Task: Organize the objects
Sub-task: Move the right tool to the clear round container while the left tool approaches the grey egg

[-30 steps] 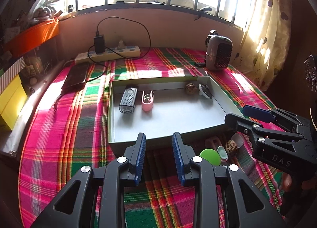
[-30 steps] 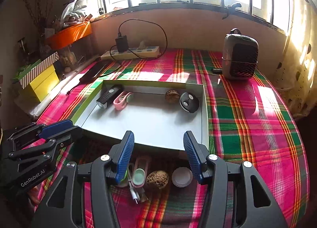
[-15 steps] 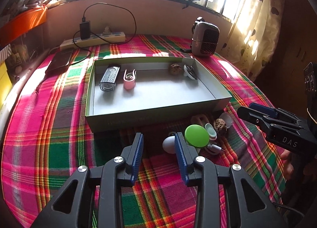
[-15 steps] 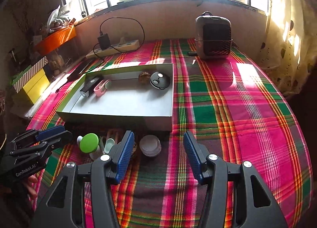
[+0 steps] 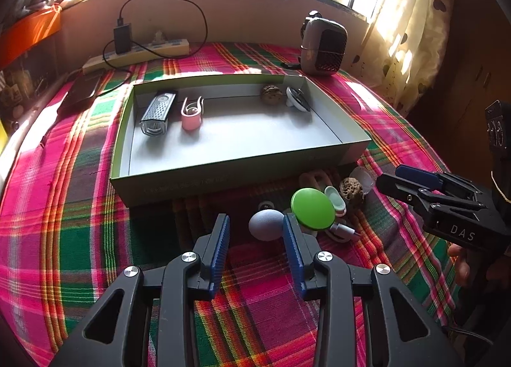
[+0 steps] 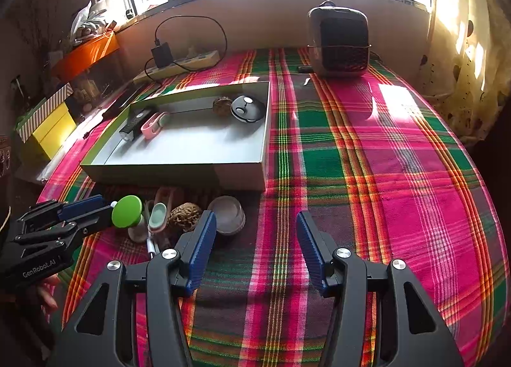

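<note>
Now you are between picks, both tools down over the loose pile in front of the box (image 5: 223, 172). The box sits on the plaid cloth (image 6: 399, 207) and already holds four things along its far wall: a grey bike light (image 5: 156, 113), a pink clip (image 5: 191, 113), a walnut (image 5: 271, 94) and a round black-and-white gadget (image 5: 297, 99).

Your left gripper (image 5: 255, 233) has just been opening its jaws; they stand wide with nothing pressed between the pads. A pale grey egg-shaped piece (image 5: 266, 225) lies just ahead in the gap, touching neither pad as far as the view shows. Beside it: a green disc (image 5: 313, 207), a mint clip (image 5: 335, 199), a second walnut (image 5: 351, 191), a small cable end (image 5: 345, 229).

Your right gripper (image 6: 255, 239) is open at a middling width, empty, over bare cloth. A shallow round dish (image 6: 228, 215) sits just left of its left finger.

Step in hand, by my reading: left tool lining up on the grey piece for a grasp. Next move calls for easing forward so both pads straddle it, then closing gently; it is rounded and may roll or squirt out. Mind the green disc touching close at the right pad, which could get nudged or pinched along.
</note>
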{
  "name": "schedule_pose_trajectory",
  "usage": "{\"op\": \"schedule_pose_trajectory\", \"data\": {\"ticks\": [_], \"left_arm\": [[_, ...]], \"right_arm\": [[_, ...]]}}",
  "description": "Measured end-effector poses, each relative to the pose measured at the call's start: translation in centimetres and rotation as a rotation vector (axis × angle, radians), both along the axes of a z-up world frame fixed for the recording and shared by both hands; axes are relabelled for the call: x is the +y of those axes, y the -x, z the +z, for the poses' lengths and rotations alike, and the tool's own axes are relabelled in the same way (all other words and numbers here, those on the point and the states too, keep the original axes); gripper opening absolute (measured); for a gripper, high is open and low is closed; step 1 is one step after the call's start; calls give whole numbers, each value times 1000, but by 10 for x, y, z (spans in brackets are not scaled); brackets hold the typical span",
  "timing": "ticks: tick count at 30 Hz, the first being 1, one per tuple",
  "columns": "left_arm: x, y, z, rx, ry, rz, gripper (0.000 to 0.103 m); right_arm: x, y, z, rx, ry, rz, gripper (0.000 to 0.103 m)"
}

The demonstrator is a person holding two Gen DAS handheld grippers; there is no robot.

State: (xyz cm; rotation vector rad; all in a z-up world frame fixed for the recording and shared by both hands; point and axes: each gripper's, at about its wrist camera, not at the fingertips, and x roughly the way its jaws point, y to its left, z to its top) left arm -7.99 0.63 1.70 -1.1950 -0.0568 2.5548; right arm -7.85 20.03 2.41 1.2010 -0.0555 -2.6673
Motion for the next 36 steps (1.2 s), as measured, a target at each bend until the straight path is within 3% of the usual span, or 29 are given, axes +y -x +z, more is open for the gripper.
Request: {"op": "schedule_pose_trajectory", "data": {"ticks": [24,36], "left_arm": [[11,20,-6,-22,42,10,33],[9,24,-7,-19,38,26,32]], "right_arm": [[-19,17,-16,-44,-98,80,53],[-20,25,-17,-42,-148,56,53]]}}
